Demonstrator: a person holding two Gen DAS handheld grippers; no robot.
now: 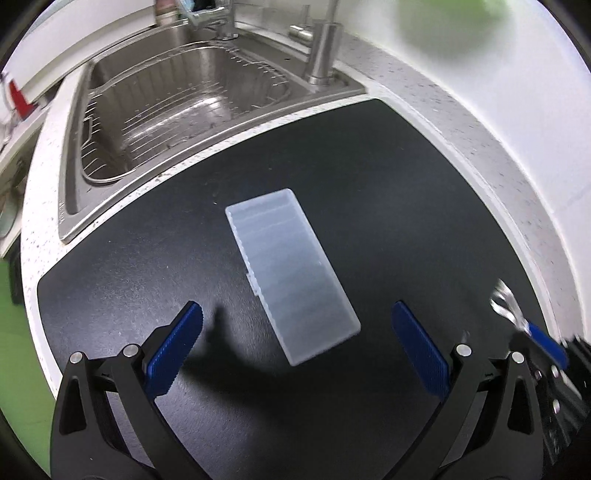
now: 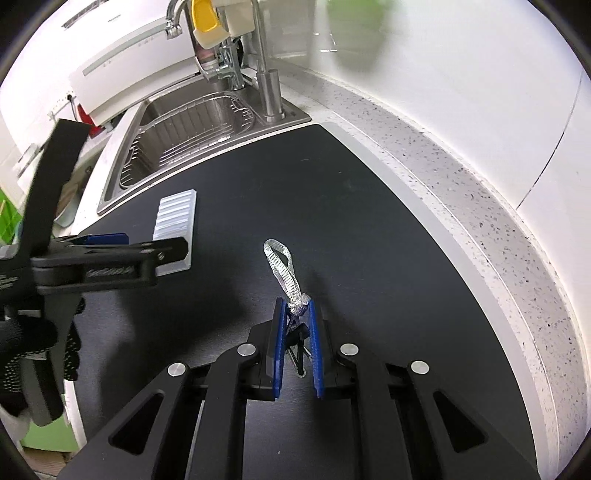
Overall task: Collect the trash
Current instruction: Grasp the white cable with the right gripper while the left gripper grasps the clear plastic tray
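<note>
Fingers (image 2: 317, 332) pinching silver strap (image 2: 284, 273), its lower end hidden

Bright, even indoor light fills both fisheye views, washing the white wall (image 1: 461, 74) nearly to blank and laying soft glare on the steel sink (image 1: 177, 96). On the black mat (image 1: 369, 184) the light falls from above, casting a dark, soft-edged shadow beneath the left gripper (image 1: 295, 347) and a fainter one beside the right gripper (image 2: 297, 347). Straight counter edges bow into curves, and black vignetting closes the corners. Motion blur smears a green object (image 1: 443, 26) at the top, the translucent plastic tray (image 1: 291, 273) slightly, and the silver strap (image 1: 504, 301) at the left view's right edge.
</note>
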